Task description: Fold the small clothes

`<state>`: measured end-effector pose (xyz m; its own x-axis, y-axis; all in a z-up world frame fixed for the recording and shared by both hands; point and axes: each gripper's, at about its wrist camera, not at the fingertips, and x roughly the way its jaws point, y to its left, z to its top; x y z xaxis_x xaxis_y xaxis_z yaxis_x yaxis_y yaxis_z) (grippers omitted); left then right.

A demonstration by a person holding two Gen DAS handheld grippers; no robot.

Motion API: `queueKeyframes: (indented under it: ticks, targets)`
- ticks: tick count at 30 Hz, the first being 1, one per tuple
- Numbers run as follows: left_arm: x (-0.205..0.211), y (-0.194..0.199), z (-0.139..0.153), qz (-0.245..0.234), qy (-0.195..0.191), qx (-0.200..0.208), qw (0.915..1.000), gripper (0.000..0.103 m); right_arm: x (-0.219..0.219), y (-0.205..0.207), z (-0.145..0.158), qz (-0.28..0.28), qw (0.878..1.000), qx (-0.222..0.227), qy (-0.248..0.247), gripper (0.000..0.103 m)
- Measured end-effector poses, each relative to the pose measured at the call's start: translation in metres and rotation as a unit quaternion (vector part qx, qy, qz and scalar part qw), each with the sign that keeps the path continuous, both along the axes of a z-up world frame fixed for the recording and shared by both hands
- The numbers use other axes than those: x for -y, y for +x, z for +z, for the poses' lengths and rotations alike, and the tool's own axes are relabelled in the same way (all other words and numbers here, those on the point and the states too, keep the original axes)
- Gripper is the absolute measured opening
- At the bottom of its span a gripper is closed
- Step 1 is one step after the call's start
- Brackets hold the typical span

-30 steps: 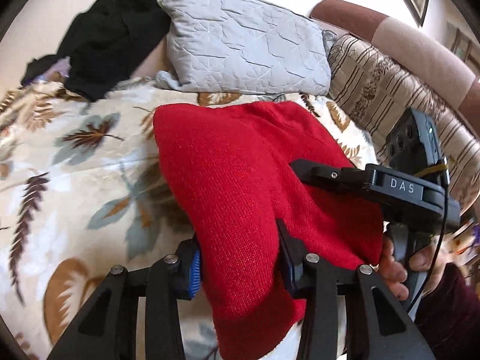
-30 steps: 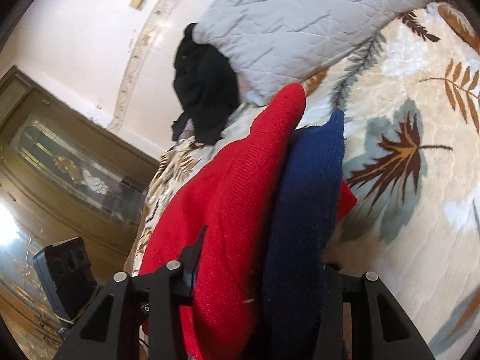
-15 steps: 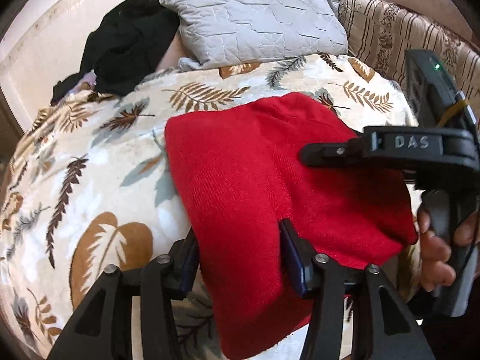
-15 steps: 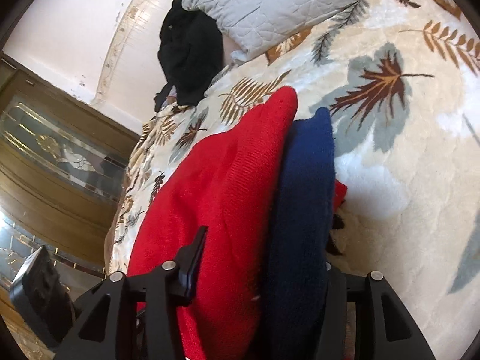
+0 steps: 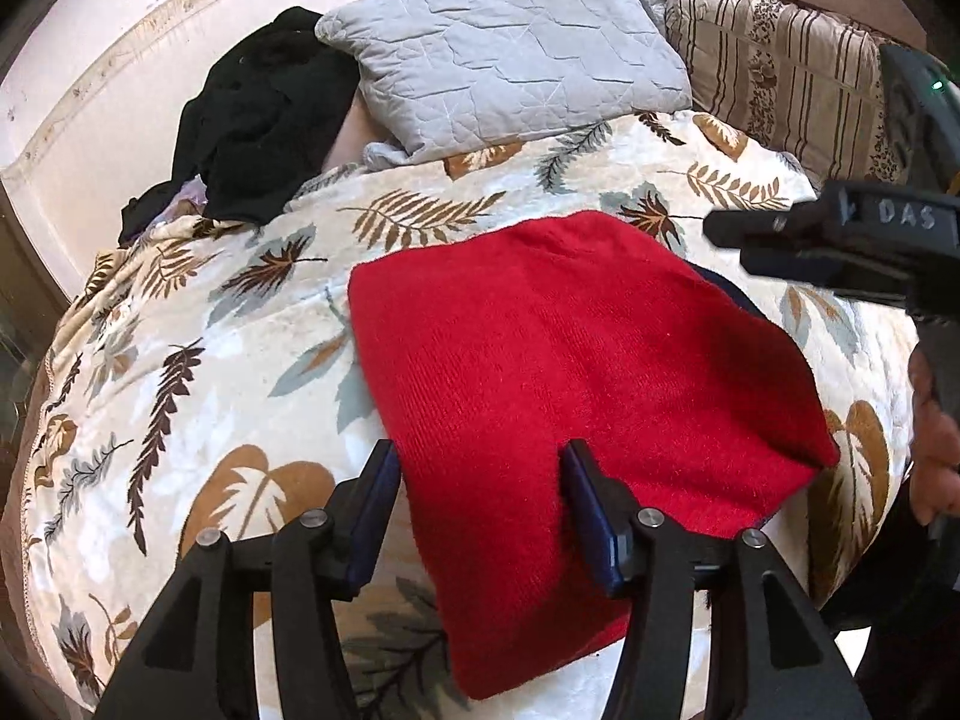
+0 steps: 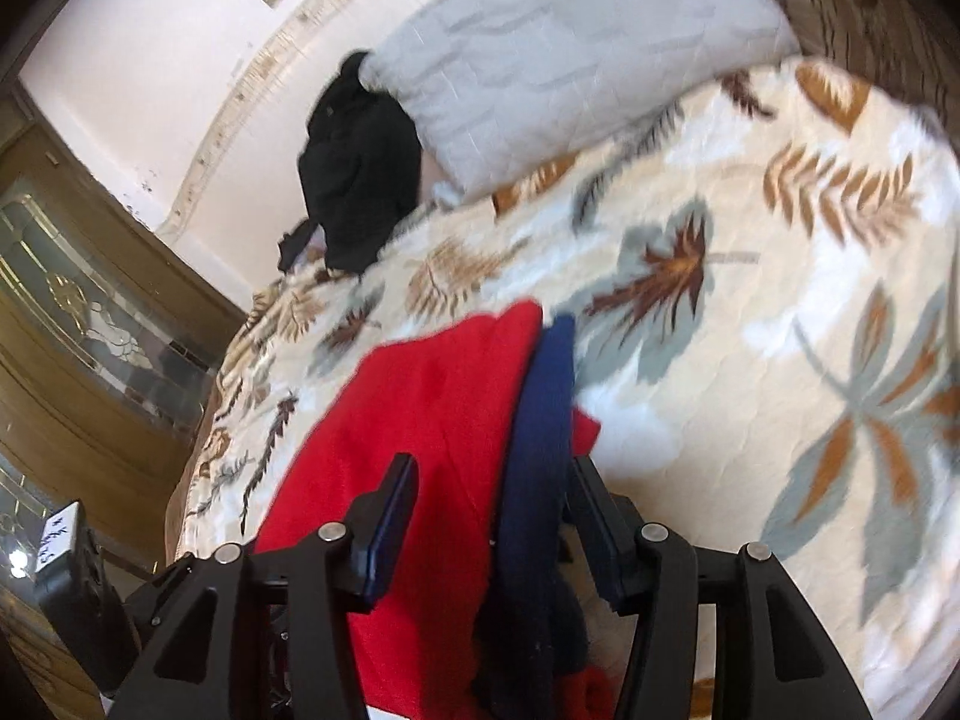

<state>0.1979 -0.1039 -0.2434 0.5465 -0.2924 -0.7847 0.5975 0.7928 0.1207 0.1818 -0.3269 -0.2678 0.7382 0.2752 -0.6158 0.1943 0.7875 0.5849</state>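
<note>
A folded red knitted garment [image 5: 576, 372] with a navy layer [image 6: 540, 420] under it is laid on the leaf-patterned blanket [image 5: 180, 360] of the bed. The left claw [image 5: 480, 504] is seen opening, its pads apart around the near edge of the red fabric. The right claw [image 6: 492, 516] is held open too, both layers between its pads.

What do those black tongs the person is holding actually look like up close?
Each pair of tongs is matte black plastic: the left tongs have two angular fingers with silver screw heads and dark blue pads, as do the right tongs. From the left view, the right tool's body bears raised letters "DAS", a green light and a pistol-style handle. A dark maroon sleeve shows beneath.
</note>
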Motion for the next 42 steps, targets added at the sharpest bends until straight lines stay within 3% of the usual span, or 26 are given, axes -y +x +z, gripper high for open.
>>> queueKeyframes:
  ticks: [4, 10, 14, 18, 23, 26, 30, 33, 37, 40, 42]
  targets:
    - [0.000, -0.002, 0.002, 0.001, 0.004, 0.009, 0.9999, 0.057, -0.001, -0.006, 0.015, 0.003, 0.999, 0.040, -0.002, 0.056]
    - [-0.007, -0.007, -0.001, 0.005, 0.008, 0.011, 0.9999, 0.059, -0.016, 0.000, 0.023, 0.029, 0.997, 0.065, -0.004, 0.054]
    - [-0.014, -0.008, -0.002, 0.014, 0.012, 0.018, 0.9997, 0.069, -0.027, 0.004, 0.023, 0.042, 0.997, 0.067, -0.006, 0.054]
    - [-0.021, -0.008, -0.004, 0.021, 0.014, 0.017, 0.9995, 0.073, -0.035, 0.008, 0.016, 0.051, 0.997, 0.051, -0.005, 0.054]
    - [-0.024, -0.008, -0.008, 0.017, 0.021, 0.016, 0.9995, 0.073, -0.036, 0.023, -0.025, 0.058, 0.997, -0.049, 0.025, 0.053]
    - [-0.024, -0.009, -0.011, 0.009, 0.036, 0.022, 0.9991, 0.073, -0.040, 0.020, -0.024, 0.059, 0.997, -0.053, 0.014, 0.053]
    - [-0.034, -0.004, -0.013, 0.005, 0.027, 0.002, 0.9996, 0.074, -0.048, 0.008, -0.028, 0.056, 0.997, -0.054, 0.018, 0.053]
    - [-0.039, -0.002, -0.013, 0.006, 0.028, 0.001, 0.9996, 0.080, -0.044, 0.000, -0.032, 0.045, 0.996, -0.053, 0.047, 0.052]
    - [-0.041, 0.000, -0.012, 0.005, 0.019, -0.005, 0.9998, 0.081, -0.036, -0.002, -0.031, 0.047, 0.994, -0.063, 0.073, 0.050]
    - [-0.042, 0.001, -0.009, 0.005, 0.012, -0.005, 0.9999, 0.081, -0.029, 0.001, -0.019, 0.038, 0.995, -0.071, 0.055, 0.047]
    - [-0.044, 0.002, -0.005, 0.004, 0.001, -0.010, 0.9999, 0.081, -0.022, 0.004, -0.007, 0.031, 0.997, -0.050, 0.052, 0.047]
